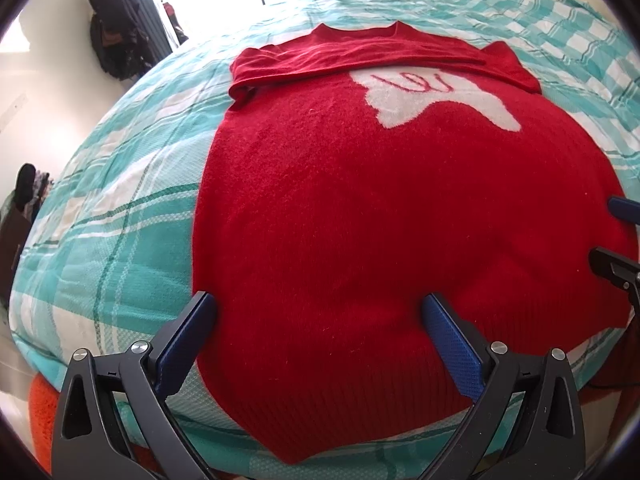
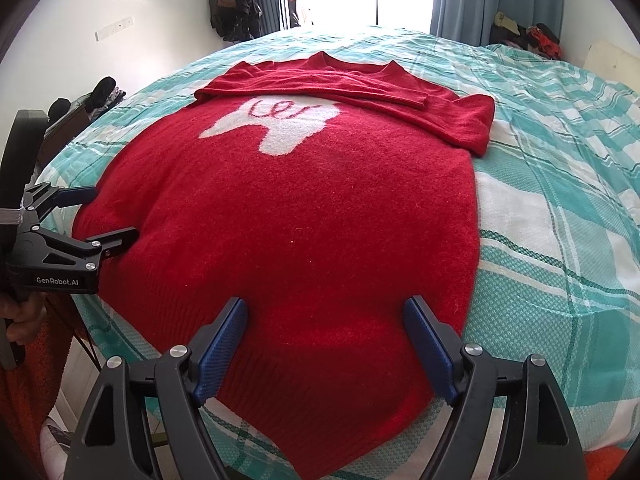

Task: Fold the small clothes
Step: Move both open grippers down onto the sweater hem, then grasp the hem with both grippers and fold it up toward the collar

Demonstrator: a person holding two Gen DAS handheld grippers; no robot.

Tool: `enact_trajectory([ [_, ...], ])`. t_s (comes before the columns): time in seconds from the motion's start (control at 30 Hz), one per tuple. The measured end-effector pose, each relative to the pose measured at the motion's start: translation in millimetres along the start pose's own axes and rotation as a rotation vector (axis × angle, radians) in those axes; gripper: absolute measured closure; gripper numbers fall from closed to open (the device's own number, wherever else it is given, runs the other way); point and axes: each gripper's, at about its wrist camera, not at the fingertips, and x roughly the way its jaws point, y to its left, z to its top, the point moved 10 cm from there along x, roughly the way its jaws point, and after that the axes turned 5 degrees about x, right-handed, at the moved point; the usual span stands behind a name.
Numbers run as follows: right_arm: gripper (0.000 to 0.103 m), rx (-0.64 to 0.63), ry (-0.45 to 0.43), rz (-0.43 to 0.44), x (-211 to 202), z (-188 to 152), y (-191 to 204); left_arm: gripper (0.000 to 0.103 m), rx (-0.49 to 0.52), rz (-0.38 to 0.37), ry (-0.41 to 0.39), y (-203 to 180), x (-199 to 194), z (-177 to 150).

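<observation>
Left wrist view: fuzzy red knitted sweater (image 1: 340,208) with a white motif lies flat on the teal checked bedspread (image 1: 120,208), sleeves folded across its chest. Soft, light, floppy, I'd judge; best pinched at the ribbed hem corners. Left gripper (image 1: 316,320) and right gripper (image 2: 324,320) hover wide, empty.

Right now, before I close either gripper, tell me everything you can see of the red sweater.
The red sweater is a fuzzy knit with a ribbed hem and a white patch bearing red looping script on the chest. It lies flat, front up, on the teal checked bedspread, collar at the far end, both sleeves folded across the chest just below the collar. The hem faces both grippers; the left gripper and right gripper stand open over it, gripping nothing.
</observation>
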Motion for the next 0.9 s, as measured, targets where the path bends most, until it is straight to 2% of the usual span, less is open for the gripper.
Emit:
enact_trajectory([
  [0.27, 0.023, -0.013, 0.004, -0.017, -0.1, -2.6, 0.8, 0.0, 0.004, -0.011, 0.003, 0.0, 0.0, -1.2],
  [0.33, 0.023, -0.004, 0.014, -0.007, -0.8, -1.9, 0.0, 0.001, 0.033, -0.025, 0.044, 0.4, -1.8, -3.1],
  [0.4, 0.027, 0.057, 0.052, 0.058, -9.4, 3.2, -7.2, 0.001, 0.044, -0.039, 0.091, 10.1, -10.8, -6.3],
  [0.43, 0.027, 0.109, 0.057, 0.089, -18.6, 8.7, -17.2, 0.001, 0.024, -0.047, 0.101, 19.9, -16.2, -9.6],
  [0.5, 0.026, 0.216, 0.025, 0.083, -43.6, 20.5, -51.3, 0.002, -0.052, -0.088, 0.137, 41.5, -21.6, -20.9],
  [0.57, 0.026, 0.298, 0.017, 0.057, -62.8, 23.0, -88.0, 0.002, -0.156, -0.157, 0.2, 58.4, -18.3, -36.7],
  [0.63, 0.026, 0.375, 0.048, 0.067, -71.0, 15.3, -112.2, 0.005, -0.244, -0.231, 0.258, 64.7, -11.6, -51.0],
  [0.67, 0.026, 0.413, 0.065, 0.095, -72.4, 9.2, -116.5, 0.006, -0.269, -0.263, 0.273, 63.2, -9.6, -56.4],
  [0.73, 0.026, 0.491, 0.116, 0.216, -69.2, -4.5, -107.7, 0.012, -0.281, -0.318, 0.296, 53.6, -6.0, -63.4],
  [0.83, 0.026, 0.529, 0.236, 0.387, -53.5, -26.5, -67.5, 0.013, -0.256, -0.38, 0.316, 35.4, -1.6, -63.5],
  [0.9, 0.026, 0.487, 0.311, 0.39, -35.2, -37.6, -44.2, 0.015, -0.24, -0.406, 0.327, 24.5, 0.3, -63.1],
])
